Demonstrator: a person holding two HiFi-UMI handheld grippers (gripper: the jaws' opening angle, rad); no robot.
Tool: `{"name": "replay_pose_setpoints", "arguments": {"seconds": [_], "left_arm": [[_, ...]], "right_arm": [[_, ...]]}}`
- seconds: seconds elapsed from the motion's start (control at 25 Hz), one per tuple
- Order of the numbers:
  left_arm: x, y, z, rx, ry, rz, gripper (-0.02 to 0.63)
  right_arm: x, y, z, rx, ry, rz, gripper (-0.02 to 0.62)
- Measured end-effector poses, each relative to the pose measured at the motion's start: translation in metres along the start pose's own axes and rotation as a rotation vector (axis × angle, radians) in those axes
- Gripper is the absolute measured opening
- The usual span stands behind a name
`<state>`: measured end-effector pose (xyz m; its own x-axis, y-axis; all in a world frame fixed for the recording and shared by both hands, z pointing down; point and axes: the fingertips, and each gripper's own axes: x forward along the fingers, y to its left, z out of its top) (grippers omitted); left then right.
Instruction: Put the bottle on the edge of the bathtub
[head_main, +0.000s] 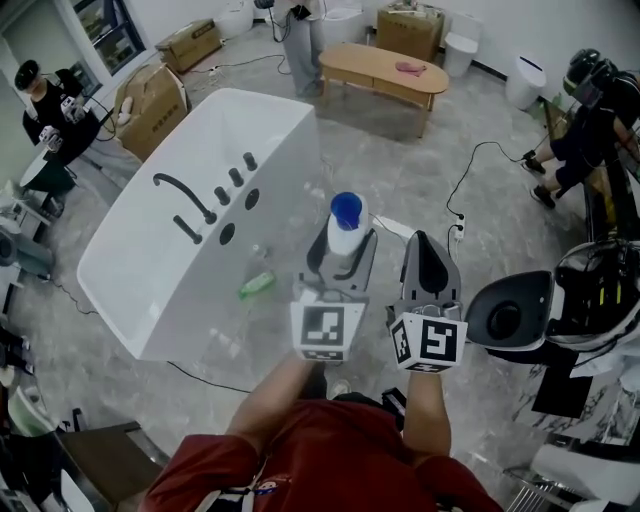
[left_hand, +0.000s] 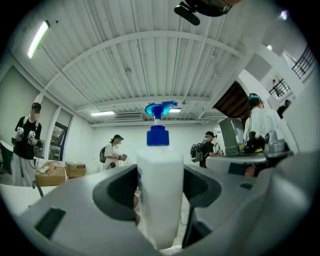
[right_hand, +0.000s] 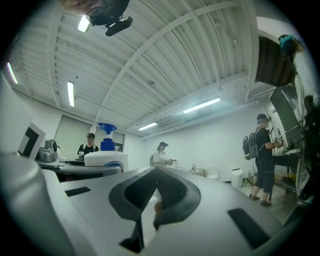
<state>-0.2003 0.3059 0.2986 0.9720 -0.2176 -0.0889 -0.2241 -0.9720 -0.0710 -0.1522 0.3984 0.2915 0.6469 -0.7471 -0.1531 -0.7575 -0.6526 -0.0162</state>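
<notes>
our left gripper (head_main: 344, 244) clamps the bottle (left_hand: 160, 192) upright between its jaws, top rising above them; our right gripper (right_hand: 155, 199), just beside, is closed, empty.

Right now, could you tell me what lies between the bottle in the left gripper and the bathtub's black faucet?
In the head view, small black fittings on the bathtub sit between the faucet and the bottle; otherwise bare white tub.

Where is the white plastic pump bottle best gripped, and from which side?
Grip the white plastic pump bottle across its broad body, below the narrow blue pump head, coming in level from the side, as the left claw has it: it stands upright.
</notes>
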Motion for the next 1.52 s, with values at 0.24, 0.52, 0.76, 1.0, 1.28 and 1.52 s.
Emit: {"name": "replay_pose_setpoints", "arguments": {"seconds": [0.24,0.52,0.76,1.0,1.28,1.52], "left_arm": [[0.036,0.037,-0.003,-0.003,-0.007,0.002,0.268],[0.08,0.101,-0.009,-0.008,-0.013,0.025,0.268],[0.11,0.164,-0.017,-0.013,-0.008,0.05,0.268],[0.138,0.219,-0.024,-0.019,-0.006,0.068,0.268],[0.171,0.252,-0.032,-0.022,-0.003,0.078,0.268],[0.202,0.263,-0.042,-0.013,0.001,0.09,0.268]], "right_arm": [[0.052,0.012,-0.008,-0.015,0.011,0.013,0.012],[0.127,0.035,-0.017,-0.043,0.023,0.035,0.012],[0.191,0.067,-0.025,-0.064,0.031,0.065,0.012],[0.247,0.097,-0.032,-0.079,0.032,0.09,0.012],[0.295,0.104,-0.035,-0.08,0.021,0.099,0.012],[0.329,0.09,-0.049,-0.06,0.017,0.106,0.012]]}}
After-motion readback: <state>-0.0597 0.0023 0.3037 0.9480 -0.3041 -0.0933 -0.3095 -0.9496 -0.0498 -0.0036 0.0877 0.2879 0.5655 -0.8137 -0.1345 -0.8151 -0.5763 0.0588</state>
